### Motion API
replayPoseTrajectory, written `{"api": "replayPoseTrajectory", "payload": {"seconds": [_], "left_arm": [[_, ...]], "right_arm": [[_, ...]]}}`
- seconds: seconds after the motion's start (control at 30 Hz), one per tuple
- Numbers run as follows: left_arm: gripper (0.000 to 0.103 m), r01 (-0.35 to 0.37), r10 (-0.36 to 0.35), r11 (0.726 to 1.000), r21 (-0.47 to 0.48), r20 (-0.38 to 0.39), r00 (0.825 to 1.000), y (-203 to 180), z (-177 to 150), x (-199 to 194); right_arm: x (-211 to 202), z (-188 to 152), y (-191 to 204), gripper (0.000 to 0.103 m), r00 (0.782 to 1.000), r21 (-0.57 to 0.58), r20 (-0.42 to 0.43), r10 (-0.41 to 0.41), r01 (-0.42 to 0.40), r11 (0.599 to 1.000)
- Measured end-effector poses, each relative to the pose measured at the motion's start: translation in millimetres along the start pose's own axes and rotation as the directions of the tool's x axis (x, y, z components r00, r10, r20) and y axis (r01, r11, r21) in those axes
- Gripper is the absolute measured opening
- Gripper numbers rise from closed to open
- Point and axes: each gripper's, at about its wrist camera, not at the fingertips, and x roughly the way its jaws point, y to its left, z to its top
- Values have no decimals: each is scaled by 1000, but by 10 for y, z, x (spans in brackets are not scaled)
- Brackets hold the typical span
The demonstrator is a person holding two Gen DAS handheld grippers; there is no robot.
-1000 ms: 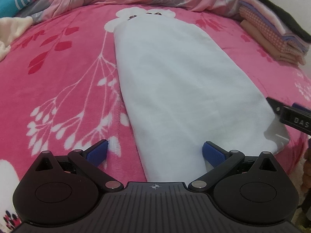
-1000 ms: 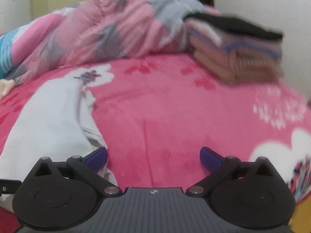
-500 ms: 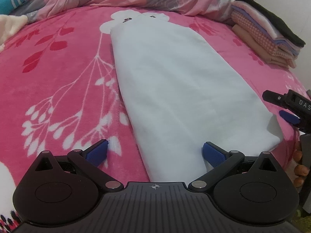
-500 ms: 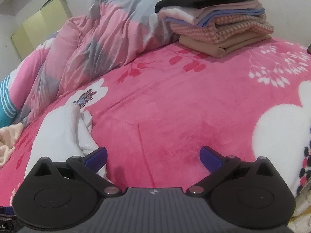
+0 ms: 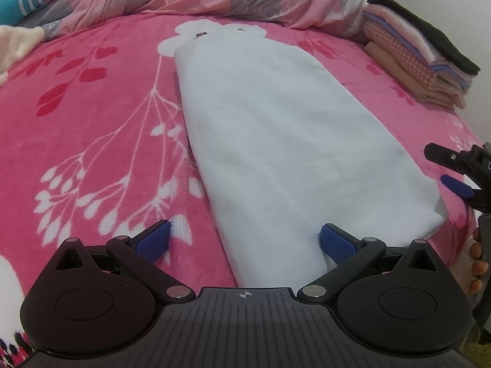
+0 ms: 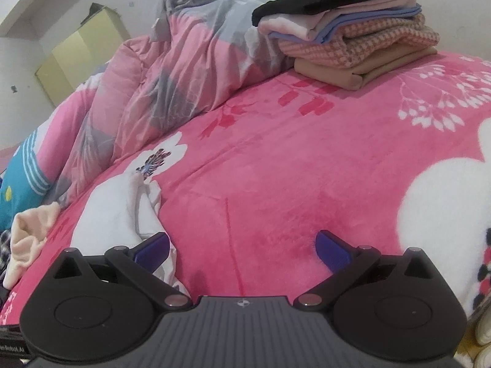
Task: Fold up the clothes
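Blue-padded fingers of the left gripper are spread wide over the near end of a white folded garment lying lengthwise on the pink floral blanket. Beside the garment's right edge, the right gripper is spread too. Folded clothes are stacked at the blanket's far right corner.

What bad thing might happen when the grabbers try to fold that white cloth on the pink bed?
1. The left gripper is open over the near left corner of the white cloth; the fuzzy pink blanket lies right beside it, so it may get pinched too.
2. The right gripper mostly straddles bare blanket, so it may miss its corner and the fold may go crooked.
3. The cloth's far end looks bunched, which could leave wrinkles.
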Motion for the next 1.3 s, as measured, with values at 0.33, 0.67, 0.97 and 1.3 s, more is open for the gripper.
{"api": "replayPoseTrajectory", "payload": {"seconds": [0.33,0.67,0.97,1.3], "left_arm": [[103,27,-27,997,-65,4,1000,65,19,-28],[103,35,-35,999,-16,-23,999,56,26,-24],[103,81,-81,996,-47,-1,997,152,2,-50],[103,164,-161,982,-95,47,986,279,22,-187]], "right_arm": [[-12,-2,-38,103,1000,14,10,23,-23,1000],[-19,6,-63,103,999,38,15,32,-33,999],[-28,5,-42,103,999,12,4,34,-34,999],[-40,72,57,103,998,-99,-37,56,-59,993]]}}
